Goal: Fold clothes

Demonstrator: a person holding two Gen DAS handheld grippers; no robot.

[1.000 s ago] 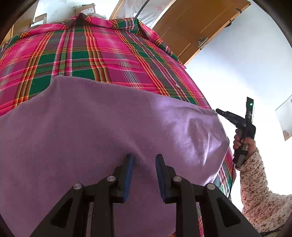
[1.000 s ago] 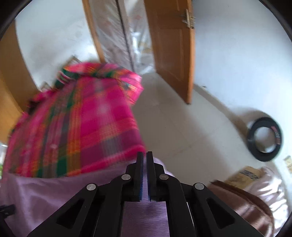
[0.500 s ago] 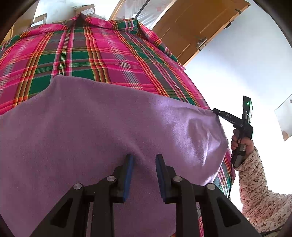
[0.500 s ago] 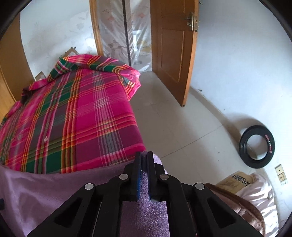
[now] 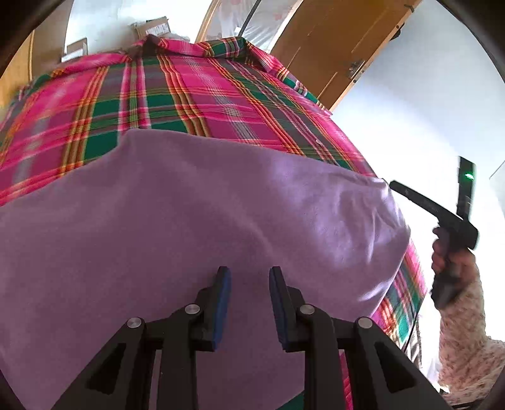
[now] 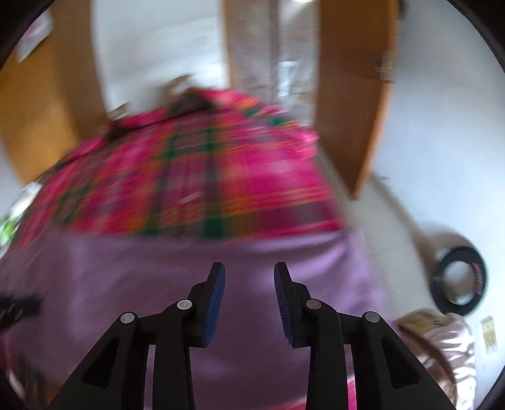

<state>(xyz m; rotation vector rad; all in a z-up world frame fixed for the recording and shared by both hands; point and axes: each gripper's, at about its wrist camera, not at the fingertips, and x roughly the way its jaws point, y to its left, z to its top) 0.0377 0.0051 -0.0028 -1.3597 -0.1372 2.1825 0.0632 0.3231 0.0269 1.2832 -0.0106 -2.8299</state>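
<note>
A plain purple garment (image 5: pixel 202 214) lies spread over a pink, green and orange plaid bed cover (image 5: pixel 189 94). My left gripper (image 5: pixel 249 274) hovers open just above the purple cloth with nothing between its fingers. In the right wrist view, which is blurred by motion, the purple garment (image 6: pixel 252 271) fills the lower half and my right gripper (image 6: pixel 249 271) stands open over it, holding nothing. Seen from the left wrist view, the right gripper (image 5: pixel 394 186) is at the garment's far right corner, held by a hand in a floral sleeve (image 5: pixel 464 318).
A wooden door (image 6: pixel 356 104) stands ajar beyond the bed, with pale floor beside it. On the floor at the right lie a black ring (image 6: pixel 460 280) and a bundle of brown and pale fabric (image 6: pixel 442 350). Cardboard boxes (image 5: pixel 151 28) sit behind the bed.
My right gripper has opened and let go of the purple garment's edge, and it has swung so the cloth fills its view. The left gripper stays open and hardly moved.
</note>
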